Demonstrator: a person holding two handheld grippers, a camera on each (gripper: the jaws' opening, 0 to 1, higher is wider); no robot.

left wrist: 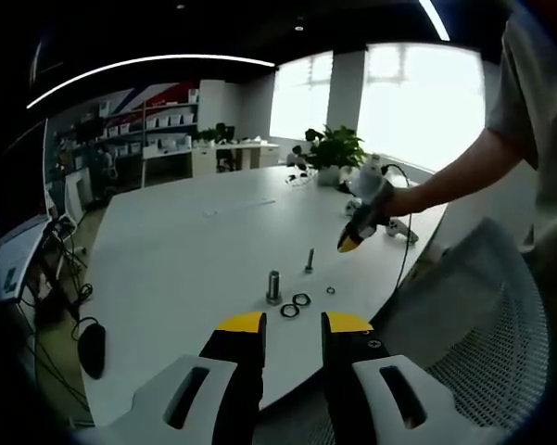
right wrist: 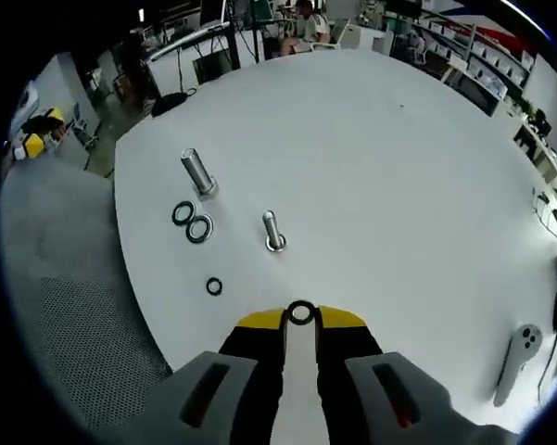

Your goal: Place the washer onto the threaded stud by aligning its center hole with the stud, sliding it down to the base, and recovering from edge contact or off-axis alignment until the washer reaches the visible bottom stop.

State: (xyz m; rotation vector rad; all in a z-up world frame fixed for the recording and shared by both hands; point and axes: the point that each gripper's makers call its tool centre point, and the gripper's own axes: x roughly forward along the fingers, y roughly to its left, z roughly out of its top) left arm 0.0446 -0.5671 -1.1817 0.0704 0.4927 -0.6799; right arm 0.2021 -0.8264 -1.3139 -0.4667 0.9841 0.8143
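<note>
Right gripper [right wrist: 300, 318]: seen in the right gripper view closed on a washer [right wrist: 300, 312], which is pinched on edge between the yellow tips.
Key relation: the slim threaded stud [right wrist: 273, 232] is seen standing upright just ahead of the held washer and slightly left of the jaw line; the hole is judged not yet over its axis.
Spare parts: a small ring [right wrist: 214, 286] near the table's edge, two larger washers [right wrist: 192, 222] beyond it, and a thick bolt [right wrist: 197, 173] behind those.
Left gripper [left wrist: 292, 322]: held back past the near edge of the white table [left wrist: 195, 241], jaws slightly parted, nothing held; it is the farther from the stud.
Far side: a potted plant [left wrist: 332, 148].
</note>
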